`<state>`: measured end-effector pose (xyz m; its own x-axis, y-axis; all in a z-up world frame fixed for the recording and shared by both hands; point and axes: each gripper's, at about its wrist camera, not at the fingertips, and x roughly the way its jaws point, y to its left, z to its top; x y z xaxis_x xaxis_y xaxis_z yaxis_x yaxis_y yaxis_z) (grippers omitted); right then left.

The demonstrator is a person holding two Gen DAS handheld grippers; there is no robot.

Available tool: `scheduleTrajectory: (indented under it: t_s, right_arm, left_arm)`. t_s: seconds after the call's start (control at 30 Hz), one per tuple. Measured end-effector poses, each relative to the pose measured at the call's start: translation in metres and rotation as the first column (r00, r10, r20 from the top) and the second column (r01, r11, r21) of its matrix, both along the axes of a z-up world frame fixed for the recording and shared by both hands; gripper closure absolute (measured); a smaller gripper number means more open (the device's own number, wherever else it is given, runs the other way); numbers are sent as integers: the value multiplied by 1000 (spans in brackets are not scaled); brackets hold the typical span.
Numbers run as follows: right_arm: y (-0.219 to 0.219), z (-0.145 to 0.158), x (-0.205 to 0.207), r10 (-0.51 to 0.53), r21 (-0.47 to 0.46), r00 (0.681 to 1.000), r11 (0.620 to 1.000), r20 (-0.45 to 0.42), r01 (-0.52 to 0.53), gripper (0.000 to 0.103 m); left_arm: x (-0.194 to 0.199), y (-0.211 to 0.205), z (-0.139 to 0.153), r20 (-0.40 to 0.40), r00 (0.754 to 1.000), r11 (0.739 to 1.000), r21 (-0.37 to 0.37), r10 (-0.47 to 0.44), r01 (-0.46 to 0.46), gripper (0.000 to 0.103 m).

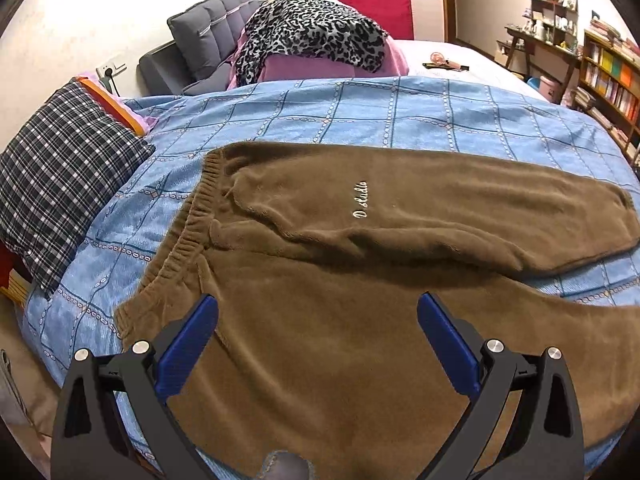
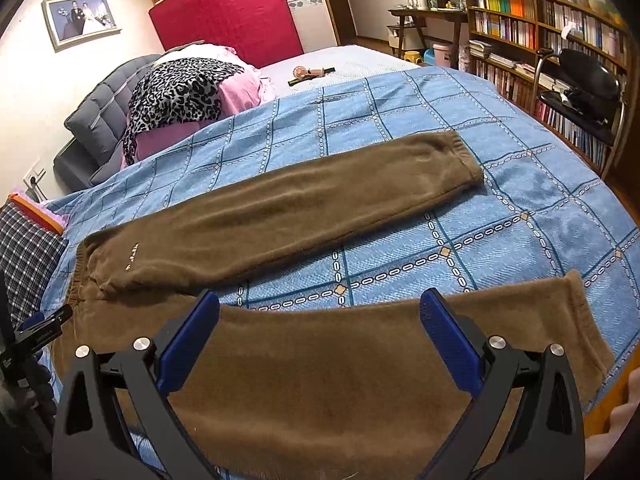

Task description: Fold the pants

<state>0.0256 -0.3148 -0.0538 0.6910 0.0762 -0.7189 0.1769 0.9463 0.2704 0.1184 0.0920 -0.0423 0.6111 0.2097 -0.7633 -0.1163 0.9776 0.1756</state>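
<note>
Bedroom setting: a bed covered by a blue checked blanket (image 2: 400,120) fills both views, with a bookshelf (image 2: 540,32) along the far wall and a plaid pillow (image 1: 60,168) at the left. Brown fleece pants (image 1: 320,320) lie spread flat on the blanket, waistband (image 1: 188,232) toward the pillow and the two legs splayed apart in a V, blue blanket showing between them. Your left gripper (image 1: 318,312) hovers above the seat near the waistband, jaws wide open and holding nothing. Your right gripper (image 2: 320,312) hovers above the near leg (image 2: 360,360), also spread open and empty. Folding looks not yet begun. The likely next move is to pinch the near leg's edge at both ends and carry it over onto the far leg (image 2: 300,188), keeping the soft fabric smooth.
</note>
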Motion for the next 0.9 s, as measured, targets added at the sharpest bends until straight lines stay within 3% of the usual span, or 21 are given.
scheduleTrajectory:
  t_s: [0.17,0.3,0.43,0.6,0.77,0.9]
  right_arm:
    - [-4,-4,11,-21,4,1000,1000,7,21,2]
    - [-5,-8,21,-38,-64,999,997,30,40,2]
    - [-11,-19,36,-54,-72,999,996,-1,54,2]
    - [-22,-28,51,-82,-52,996,995,-15,82,2]
    - [-25,-37,71,-88,-34,995,996,-51,86,2]
    - [-27,-43,83,-95,-17,994,995,-63,94,2]
  left_arm:
    - [15,7,-5,-1,1000,1000,23,18,-17,5]
    - [29,15,-10,-13,1000,999,25,24,-24,5]
    - [50,25,-18,-47,999,1000,-5,7,-7,5]
    - [89,61,-27,-87,994,996,-52,63,-68,5]
    - [128,100,-33,-68,989,991,-27,132,-134,5]
    - [160,140,-40,-54,984,979,-100,171,-175,5]
